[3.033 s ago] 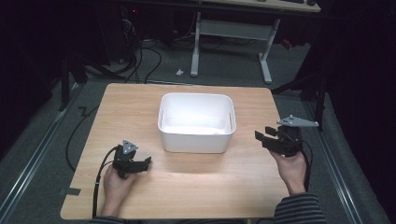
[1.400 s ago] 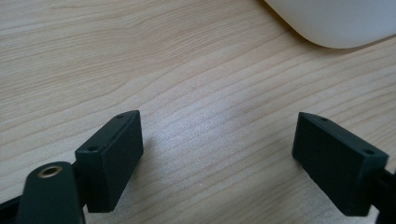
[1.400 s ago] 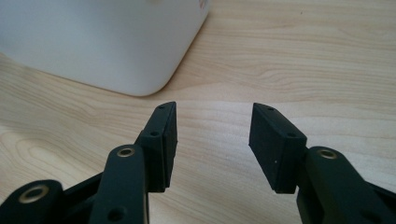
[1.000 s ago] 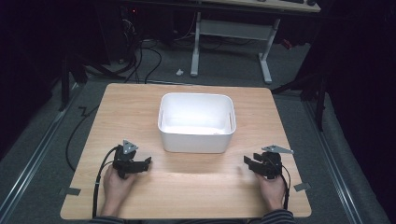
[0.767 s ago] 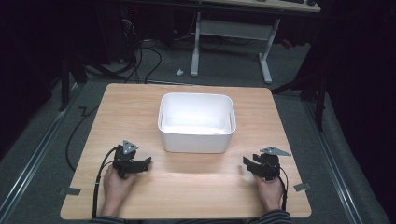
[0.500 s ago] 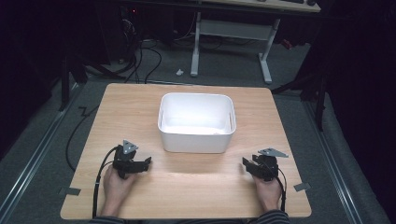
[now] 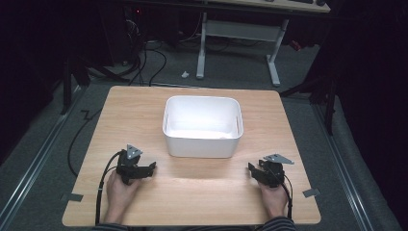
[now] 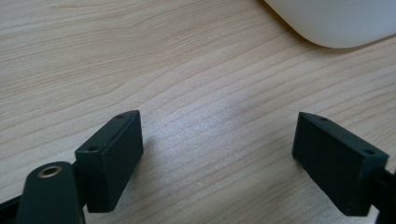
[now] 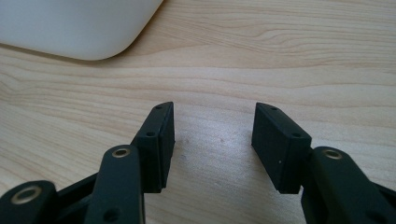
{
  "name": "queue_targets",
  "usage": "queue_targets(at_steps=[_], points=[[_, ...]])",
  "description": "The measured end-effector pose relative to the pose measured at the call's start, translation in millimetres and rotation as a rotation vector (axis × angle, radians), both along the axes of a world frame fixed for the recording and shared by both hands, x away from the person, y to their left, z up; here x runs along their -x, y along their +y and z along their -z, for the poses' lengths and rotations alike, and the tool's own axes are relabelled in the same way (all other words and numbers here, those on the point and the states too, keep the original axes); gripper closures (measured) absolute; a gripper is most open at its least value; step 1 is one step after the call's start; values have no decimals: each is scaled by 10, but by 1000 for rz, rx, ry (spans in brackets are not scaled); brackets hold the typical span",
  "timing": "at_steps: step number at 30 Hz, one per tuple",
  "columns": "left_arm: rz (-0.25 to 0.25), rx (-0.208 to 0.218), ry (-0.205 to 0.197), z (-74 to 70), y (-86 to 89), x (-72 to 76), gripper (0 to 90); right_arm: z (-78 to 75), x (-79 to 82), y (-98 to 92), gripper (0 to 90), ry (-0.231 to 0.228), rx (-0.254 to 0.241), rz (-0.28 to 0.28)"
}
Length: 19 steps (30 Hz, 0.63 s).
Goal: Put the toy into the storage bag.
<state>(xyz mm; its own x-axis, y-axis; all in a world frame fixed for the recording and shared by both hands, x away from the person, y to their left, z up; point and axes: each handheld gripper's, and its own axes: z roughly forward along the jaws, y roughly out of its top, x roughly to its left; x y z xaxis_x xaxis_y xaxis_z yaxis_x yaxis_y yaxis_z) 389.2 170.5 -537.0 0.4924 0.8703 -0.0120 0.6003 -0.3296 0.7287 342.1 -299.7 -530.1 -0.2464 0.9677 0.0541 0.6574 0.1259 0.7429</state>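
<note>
Right, both grippers parked low on the table [image 7: 144, 101], w/ the white tub [image 7: 202, 126] centred between & beyond them, easy reach for either. Left gripper [image 7: 150, 168]: jaws spread wide, nothing in them. Right gripper [image 7: 253, 169]: jaws half apart, also empty, prob. waiting to start.

Bare table [image 7: 202, 185] runs between your left gripper [image 7: 144, 171] and right gripper [image 7: 255, 172], so you've got free passage there. Ahead, the white tub [image 7: 202, 142] blocks the middle; you can pass along either side of it.
</note>
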Motion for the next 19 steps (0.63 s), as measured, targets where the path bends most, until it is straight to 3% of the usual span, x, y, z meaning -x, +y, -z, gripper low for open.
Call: queue_targets(at_steps=[3, 9, 19], points=[[0, 0, 0, 0, 0, 0, 165, 0, 2, 21, 459, 3, 10, -7], [-1, 1, 0, 1, -1, 4, 165, 5, 11, 95, 377, 3, 78, -49], [-1, 1, 0, 1, -1, 4, 165, 7, 22, 99, 356, 6, 75, -52]])
